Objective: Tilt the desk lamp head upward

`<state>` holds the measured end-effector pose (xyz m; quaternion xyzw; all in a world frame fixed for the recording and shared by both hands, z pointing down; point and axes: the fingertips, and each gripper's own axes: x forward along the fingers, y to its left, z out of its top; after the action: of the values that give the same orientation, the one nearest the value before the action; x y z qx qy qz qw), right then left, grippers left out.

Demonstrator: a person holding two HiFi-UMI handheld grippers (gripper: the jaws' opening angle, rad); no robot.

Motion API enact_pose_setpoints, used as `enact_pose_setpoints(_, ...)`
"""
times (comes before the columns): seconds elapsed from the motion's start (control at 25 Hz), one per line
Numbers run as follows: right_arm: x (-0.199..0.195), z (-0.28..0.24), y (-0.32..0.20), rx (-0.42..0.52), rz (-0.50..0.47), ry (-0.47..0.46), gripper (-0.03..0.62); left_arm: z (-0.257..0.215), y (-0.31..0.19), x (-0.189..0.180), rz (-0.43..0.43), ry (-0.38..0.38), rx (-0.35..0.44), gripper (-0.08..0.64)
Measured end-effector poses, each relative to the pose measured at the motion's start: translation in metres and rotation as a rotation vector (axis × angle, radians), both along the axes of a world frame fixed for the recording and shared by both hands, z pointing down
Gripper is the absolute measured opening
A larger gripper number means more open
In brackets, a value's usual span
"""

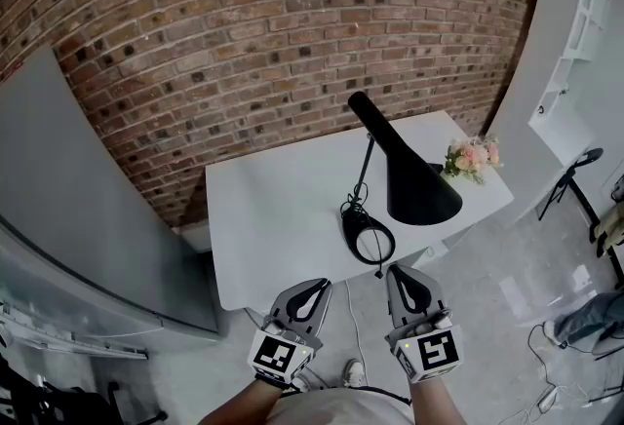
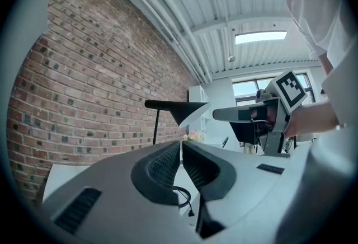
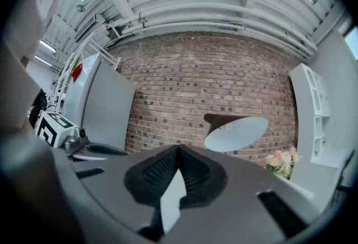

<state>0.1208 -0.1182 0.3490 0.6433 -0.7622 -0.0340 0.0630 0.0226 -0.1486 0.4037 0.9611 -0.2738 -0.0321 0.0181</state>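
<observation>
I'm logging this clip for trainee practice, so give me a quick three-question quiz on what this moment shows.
1. True or false: the right tool is gripping the lamp head.
2. What stands at the right end of the white table in the head view? A) a mug B) pink flowers C) a laptop
3. Fill in: the left tool has its jaws ____.
Key: 1 false, both tools are clear of the lamp head, with nothing between their jaws. 2 B. 3 shut.

Bright even daylight; strong fisheye edge distortion.
</observation>
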Motion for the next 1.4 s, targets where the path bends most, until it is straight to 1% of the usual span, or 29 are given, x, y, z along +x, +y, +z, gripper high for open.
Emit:
enact_pose_setpoints(0.52,-0.001,0.0,0.011,0.0,-0.017,-0.009,0.012,0.002,0.013,0.0,-0.003,-0.012,0.001,0.02)
enact_pose_setpoints(1.04,-0.008,0.002,0.015,0.003,-0.063,-0.013,0.012,0.006,0.021,-0.008,-0.05,-0.027,0.0,0.02)
enact_pose_setpoints(1.4,0.0,-0.001,0.02,0.002,-0.065,-0.008,0.012,0.0,0.028,0.0,-0.052,-0.024,0.018,0.02)
